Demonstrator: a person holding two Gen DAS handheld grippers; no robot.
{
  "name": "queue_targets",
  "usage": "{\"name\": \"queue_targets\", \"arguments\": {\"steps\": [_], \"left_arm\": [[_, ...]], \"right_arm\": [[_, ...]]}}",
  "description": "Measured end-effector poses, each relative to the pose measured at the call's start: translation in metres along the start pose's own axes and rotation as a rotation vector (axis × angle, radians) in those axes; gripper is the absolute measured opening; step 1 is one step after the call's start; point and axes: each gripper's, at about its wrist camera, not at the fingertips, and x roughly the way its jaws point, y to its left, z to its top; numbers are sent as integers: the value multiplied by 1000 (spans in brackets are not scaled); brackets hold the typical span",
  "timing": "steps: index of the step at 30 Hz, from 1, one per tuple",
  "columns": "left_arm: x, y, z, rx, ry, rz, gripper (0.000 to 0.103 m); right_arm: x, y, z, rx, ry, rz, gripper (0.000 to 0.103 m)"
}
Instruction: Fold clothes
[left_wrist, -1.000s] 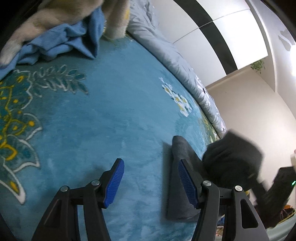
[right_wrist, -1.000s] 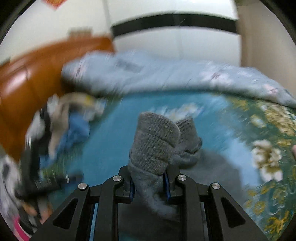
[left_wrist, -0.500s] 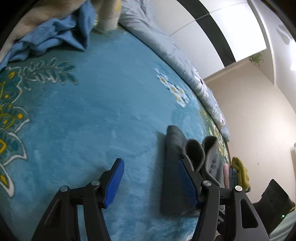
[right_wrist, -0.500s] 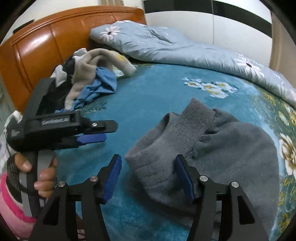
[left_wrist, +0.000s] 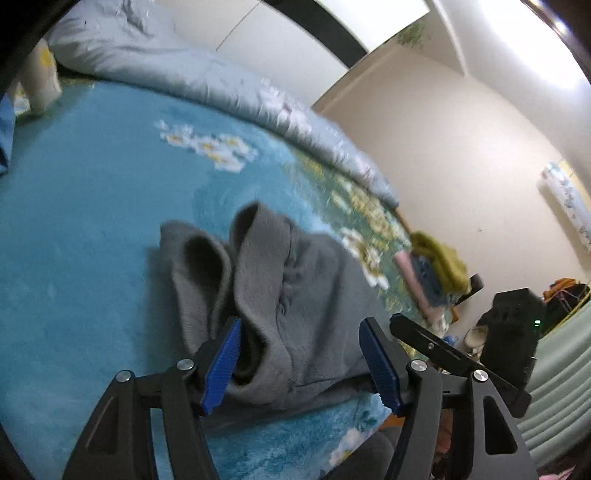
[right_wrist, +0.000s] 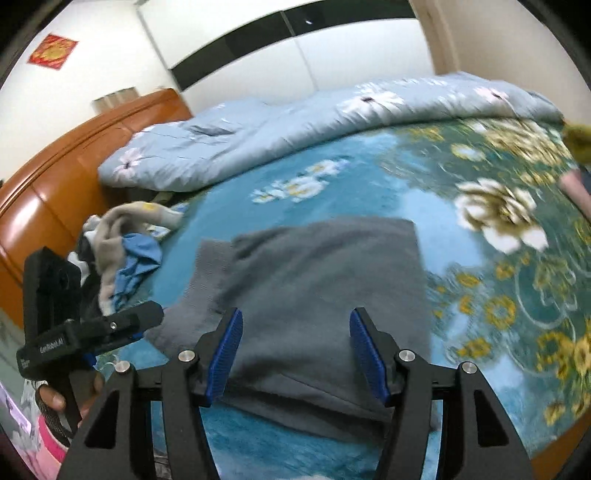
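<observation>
A grey knitted garment (right_wrist: 325, 291) lies folded on the teal flowered bedspread (right_wrist: 491, 295); in the left wrist view (left_wrist: 295, 295) its two ribbed cuffs stand up at its left end. My left gripper (left_wrist: 301, 363) is open, its blue pads either side of the garment's near edge, holding nothing. My right gripper (right_wrist: 295, 354) is open over the garment's near edge and holds nothing. Each gripper shows in the other's view: the left one at the left (right_wrist: 92, 332), the right one at the right (left_wrist: 480, 362).
A pile of unfolded clothes (right_wrist: 118, 251) lies at the left by the wooden headboard (right_wrist: 55, 177). A rolled pale blue duvet (right_wrist: 295, 125) runs along the far side. Folded items, yellow-green and pink (left_wrist: 436, 273), sit at the bed's far right edge.
My right gripper let go of the grey cuff and drew back over the flat garment. My left gripper swung right, from bare bedspread to straddling the garment's near edge.
</observation>
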Motion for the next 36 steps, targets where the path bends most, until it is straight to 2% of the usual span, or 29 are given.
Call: {"name": "queue_targets", "arguments": {"steps": [3,4,5,6,7,10,14,17,24,29,30,31,32,33,36], "left_arm": [[1,3,-3,-20,-14,-7,63],[-2,6,-4,-38,-25,-20,46],[-4,10,-4,-61,-33,-29,35],[-6,16,-4,-90,-36,-34,14],[-7,22,-4,-117,-37,-43,7],[-19,31,-6,-165,-68,-96,7],[-44,35,-6,-151,-114,-166,7],[-45,47,-12,-162,-112,-126,7],[-17,90,-31,-300,-32,-36,8],[-25,86,-26,-273,-33,-47,14],[-29,84,-23,-262,-47,-53,23],[-34,82,-21,-250,-61,-59,45],[-37,80,-19,-237,-74,-53,59],[-38,79,-16,-223,-82,-33,78],[-26,78,-9,-203,-61,3,80]], "right_arm": [[3,-10,-5,28,20,-3,62],[4,-13,-6,38,21,0,62],[4,-15,-8,48,23,3,62],[4,-17,-8,56,23,6,62],[5,-19,-8,64,24,9,62],[3,-21,-7,76,20,27,62],[-3,-26,-7,88,4,29,62],[-6,-33,-9,109,-4,17,62],[2,-56,-18,176,31,-10,62],[8,-72,-24,229,49,11,62],[9,-75,-25,238,51,19,62],[9,-79,-25,247,52,27,62],[10,-82,-26,254,52,35,63],[11,-85,-27,263,53,42,65],[19,-95,-28,309,73,80,66]]}}
